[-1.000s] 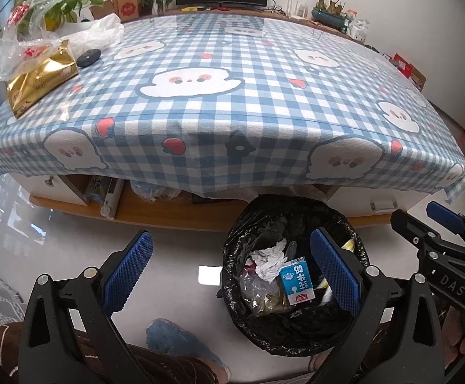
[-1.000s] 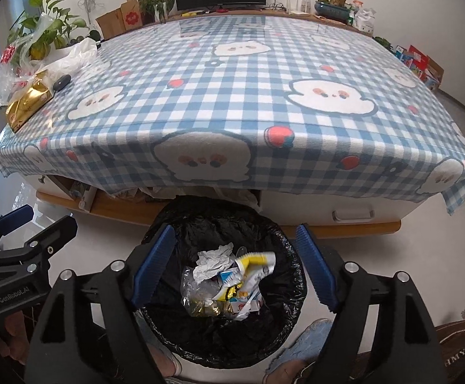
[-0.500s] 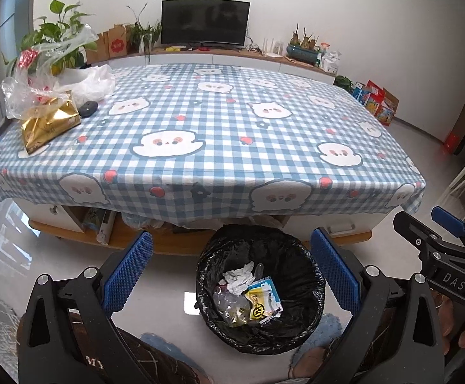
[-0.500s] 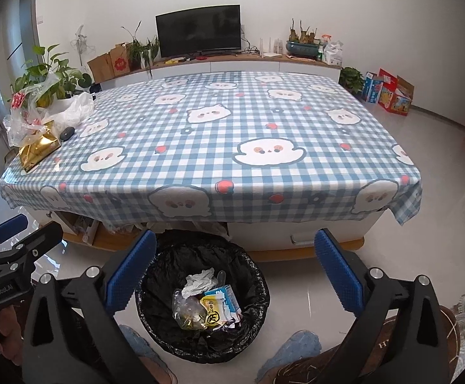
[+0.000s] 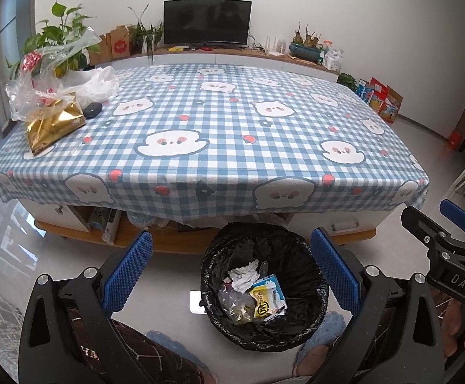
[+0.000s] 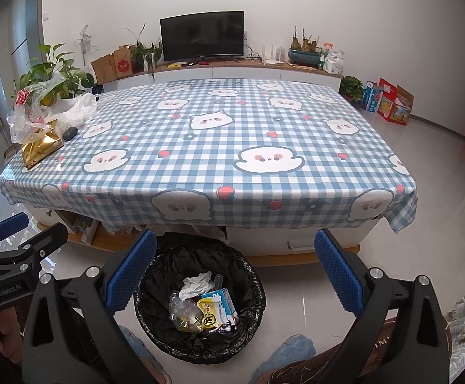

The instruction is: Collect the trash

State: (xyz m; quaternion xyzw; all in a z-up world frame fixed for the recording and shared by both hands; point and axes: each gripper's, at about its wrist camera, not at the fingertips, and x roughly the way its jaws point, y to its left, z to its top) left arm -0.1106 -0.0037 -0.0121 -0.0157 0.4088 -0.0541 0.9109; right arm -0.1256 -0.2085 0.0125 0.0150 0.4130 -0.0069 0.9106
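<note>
Trash bin (image 5: 312,291), round, lined with black bag, on floor against near edge of worktop (image 5: 206,128). Inside: crumpled white tissue (image 5: 244,276), clear plastic wrap (image 5: 232,302), blue-white carton (image 5: 272,289), yellow wrapper (image 5: 261,305) with black round mark; print too small to read. Left gripper (image 5: 230,272): jaws released, wide, nothing between. Right gripper (image 6: 235,270): jaws released, fully spread, nothing between. Readable: "DAS" on right gripper body, "GenRobot.AI" on left gripper body. Gold packet (image 5: 53,126) and clear plastic bags (image 5: 37,92) at far left corner of worktop.
</note>
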